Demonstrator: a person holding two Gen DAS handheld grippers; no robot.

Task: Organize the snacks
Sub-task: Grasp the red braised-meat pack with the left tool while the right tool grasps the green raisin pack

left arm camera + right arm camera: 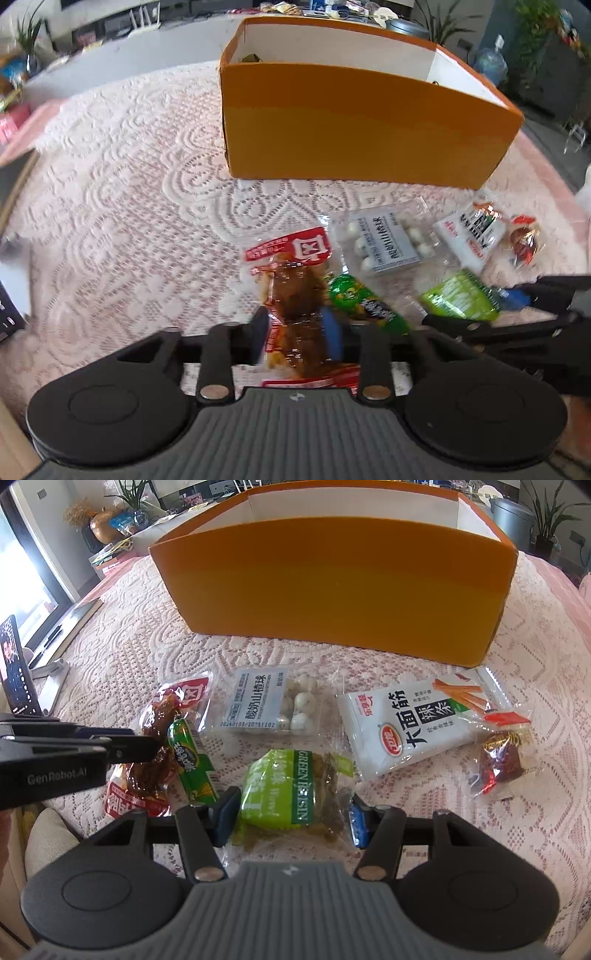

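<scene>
You are at the pick-up step: left gripper (299,332) fingers straddle the red packet (295,306) at lower centre, right gripper (291,812) fingers straddle the raisin packet (295,790), neither visibly clenched; next squeeze, lift toward the orange box (332,590) at the top.

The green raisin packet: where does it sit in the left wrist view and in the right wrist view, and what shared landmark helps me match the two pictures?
Left wrist view: green raisin packet lies at lower right, beside the right hand-held gripper coming in from the right edge.
Right wrist view: green raisin packet lies at bottom centre, between that hand-held gripper's fingers.
Shared landmark: the orange box behind the snacks.
</scene>
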